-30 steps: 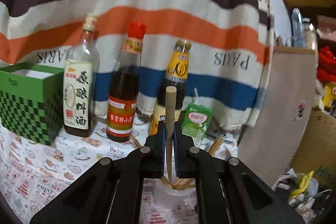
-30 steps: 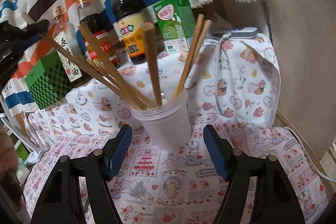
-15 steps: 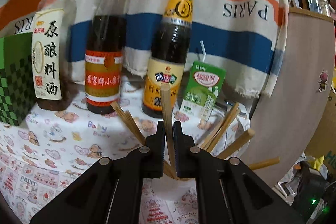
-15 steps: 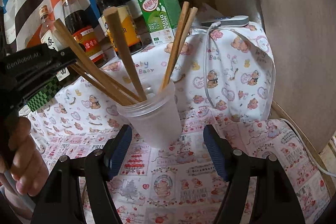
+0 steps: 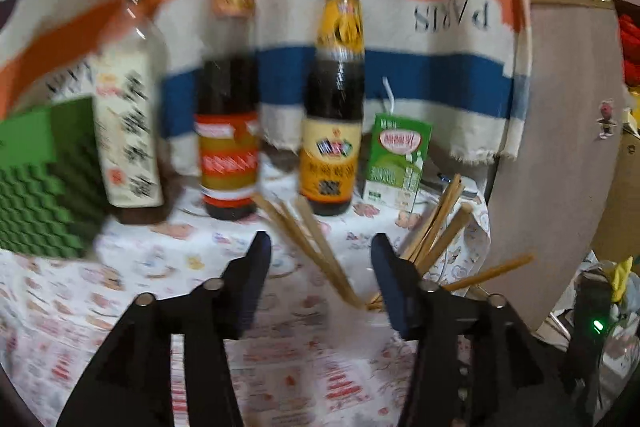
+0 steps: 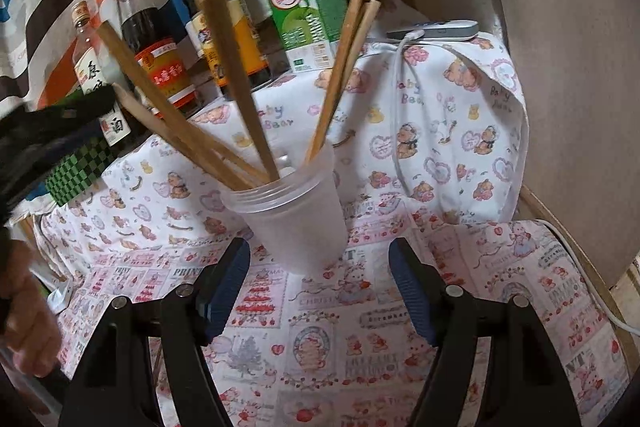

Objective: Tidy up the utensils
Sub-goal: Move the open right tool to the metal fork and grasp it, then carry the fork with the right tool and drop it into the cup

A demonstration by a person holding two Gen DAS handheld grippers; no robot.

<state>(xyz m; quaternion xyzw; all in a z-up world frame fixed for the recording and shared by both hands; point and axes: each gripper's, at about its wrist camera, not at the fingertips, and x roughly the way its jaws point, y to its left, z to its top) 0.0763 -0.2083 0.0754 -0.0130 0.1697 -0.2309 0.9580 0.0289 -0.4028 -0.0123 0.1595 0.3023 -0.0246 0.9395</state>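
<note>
Patterned tablecloth point(image 6: 440, 131); chopsticks point(image 5: 316, 247) between opening left fingers point(image 5: 256, 275), untouched.

Bare worktop point(image 6: 460, 307) in front of cup point(image 6: 296, 219); splayed chopsticks point(image 6: 236, 75) above; bottles point(image 6: 156, 39) crowding behind.

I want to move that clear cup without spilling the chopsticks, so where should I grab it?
Grip the clear cup low on its bare wall, coming level from the near side. The chopsticks fan out over the rim, blocking a top approach.
</note>
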